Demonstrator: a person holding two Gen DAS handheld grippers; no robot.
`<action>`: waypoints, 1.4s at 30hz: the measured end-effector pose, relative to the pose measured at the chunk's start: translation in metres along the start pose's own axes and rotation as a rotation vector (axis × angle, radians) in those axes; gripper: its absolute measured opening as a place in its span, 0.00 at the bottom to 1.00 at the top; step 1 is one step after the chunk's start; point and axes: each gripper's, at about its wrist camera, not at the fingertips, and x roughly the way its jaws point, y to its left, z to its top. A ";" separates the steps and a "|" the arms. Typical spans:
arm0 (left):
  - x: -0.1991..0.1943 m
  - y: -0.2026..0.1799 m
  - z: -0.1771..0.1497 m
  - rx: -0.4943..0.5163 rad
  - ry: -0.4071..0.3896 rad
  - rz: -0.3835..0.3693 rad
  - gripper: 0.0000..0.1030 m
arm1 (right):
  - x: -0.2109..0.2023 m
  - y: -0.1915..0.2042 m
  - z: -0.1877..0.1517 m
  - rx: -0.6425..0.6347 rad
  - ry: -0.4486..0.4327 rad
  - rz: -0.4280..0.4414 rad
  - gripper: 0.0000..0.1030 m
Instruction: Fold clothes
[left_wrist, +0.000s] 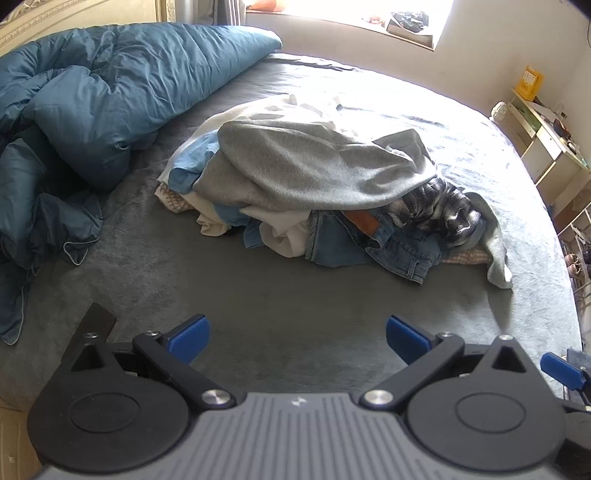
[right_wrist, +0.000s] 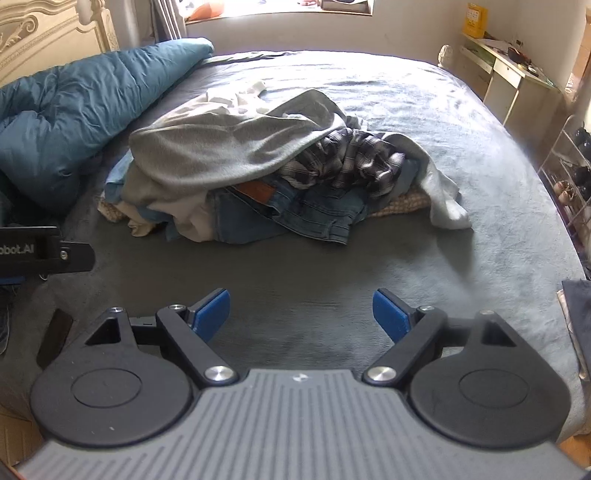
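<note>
Hovering over the near bed (left_wrist: 147, 266), the left claw (left_wrist: 297, 339) and right claw (right_wrist: 301, 314) both gape wide, holding nothing. The clothes pile (left_wrist: 314, 192) lies unfolded mid-bed, grey sweatshirt (right_wrist: 221, 147) topmost; picking one garment looks likeliest.

Unfolded clothes pile (left_wrist: 314, 195) mid-bed, grey sweatshirt (right_wrist: 221, 147) draped over jeans (right_wrist: 295, 218), plaid shirt (right_wrist: 351, 158)

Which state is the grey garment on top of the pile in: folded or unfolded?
Unfolded: the grey garment lies crumpled, draped loosely over the jeans.
</note>
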 end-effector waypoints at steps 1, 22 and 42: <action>0.001 0.000 0.001 0.001 0.002 0.003 0.99 | 0.000 -0.001 0.001 0.002 -0.003 0.000 0.82; -0.010 -0.035 -0.008 0.080 -0.095 0.002 0.99 | -0.003 -0.018 0.009 0.033 -0.046 -0.013 0.82; -0.005 -0.037 -0.011 0.079 -0.085 0.021 0.99 | 0.003 -0.024 0.008 0.028 -0.037 -0.014 0.82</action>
